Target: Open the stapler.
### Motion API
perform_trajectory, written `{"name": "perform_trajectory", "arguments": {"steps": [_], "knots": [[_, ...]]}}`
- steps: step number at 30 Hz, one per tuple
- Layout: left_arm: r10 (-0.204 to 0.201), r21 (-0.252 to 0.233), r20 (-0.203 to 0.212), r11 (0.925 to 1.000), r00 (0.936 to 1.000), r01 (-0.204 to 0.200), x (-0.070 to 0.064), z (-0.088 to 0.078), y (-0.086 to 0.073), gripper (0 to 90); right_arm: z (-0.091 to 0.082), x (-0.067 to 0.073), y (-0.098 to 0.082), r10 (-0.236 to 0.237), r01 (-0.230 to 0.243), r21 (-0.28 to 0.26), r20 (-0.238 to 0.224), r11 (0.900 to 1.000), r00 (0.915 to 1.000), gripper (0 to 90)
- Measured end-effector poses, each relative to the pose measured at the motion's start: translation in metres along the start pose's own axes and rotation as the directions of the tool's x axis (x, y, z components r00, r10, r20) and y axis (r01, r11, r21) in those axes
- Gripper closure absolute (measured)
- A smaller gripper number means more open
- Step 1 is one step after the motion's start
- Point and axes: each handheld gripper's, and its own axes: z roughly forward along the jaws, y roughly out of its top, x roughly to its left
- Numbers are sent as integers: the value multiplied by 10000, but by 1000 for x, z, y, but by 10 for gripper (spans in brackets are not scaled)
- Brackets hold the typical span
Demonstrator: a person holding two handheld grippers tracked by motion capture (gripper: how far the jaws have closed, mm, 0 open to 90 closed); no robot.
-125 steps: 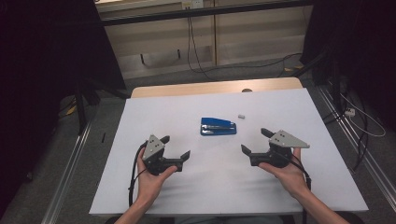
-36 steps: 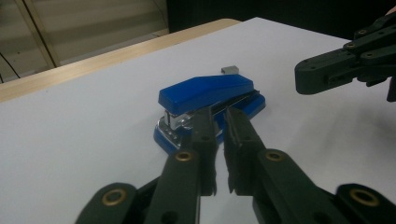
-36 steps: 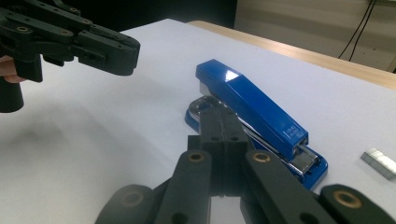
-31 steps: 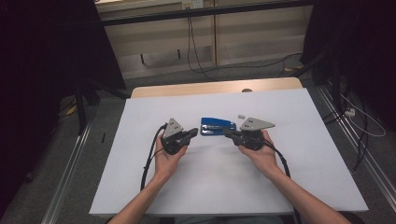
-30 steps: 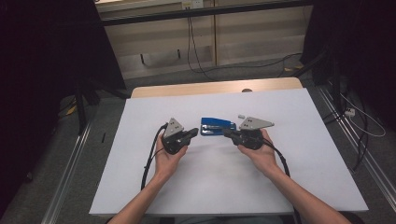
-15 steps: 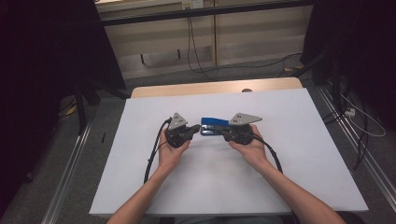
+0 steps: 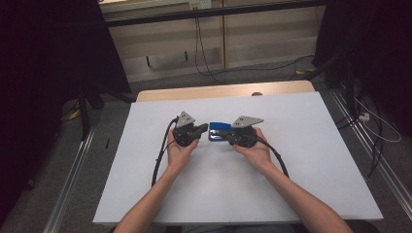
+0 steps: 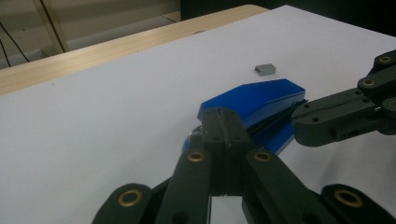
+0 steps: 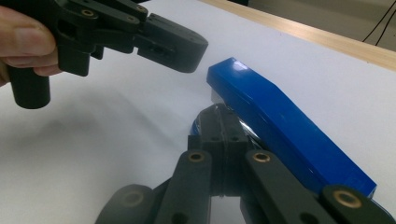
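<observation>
Stapler (image 7: 219, 131), blue, lies on the white table (image 7: 316, 145); closed left gripper (image 7: 203, 128) at its 9 o'clock, closed right gripper (image 7: 228, 137) at 3 o'clock, nothing gripped

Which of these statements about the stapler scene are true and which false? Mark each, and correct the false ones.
1. The blue stapler lies between the left gripper and the right gripper. True.
2. Both grippers stand wide open. False: both are shut, jaws together.
3. A small grey block of staples lies on the white table cover beyond the stapler. True.
4. The stapler is red. False: it is blue.
5. The left gripper holds the staples. False: they lie apart on the cover, untouched.
</observation>
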Motion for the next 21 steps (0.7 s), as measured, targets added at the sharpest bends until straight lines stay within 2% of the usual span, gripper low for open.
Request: {"name": "perform_trajectory", "arguments": {"steps": [8,16,21], "knots": [[-6,383,-134,9993,9999,11,4,7,-7,900,10,-3,-2,20,-26,340,184,9994,9998,900],[210,660,-209,9976,9996,-196,1,12,-9,900,16,-8,-6,86,-121,870,407,9961,9991,900],[225,746,-234,9970,9995,-207,1,14,-10,900,18,-8,-6,-56,2,1086,490,9941,9988,900]]}}
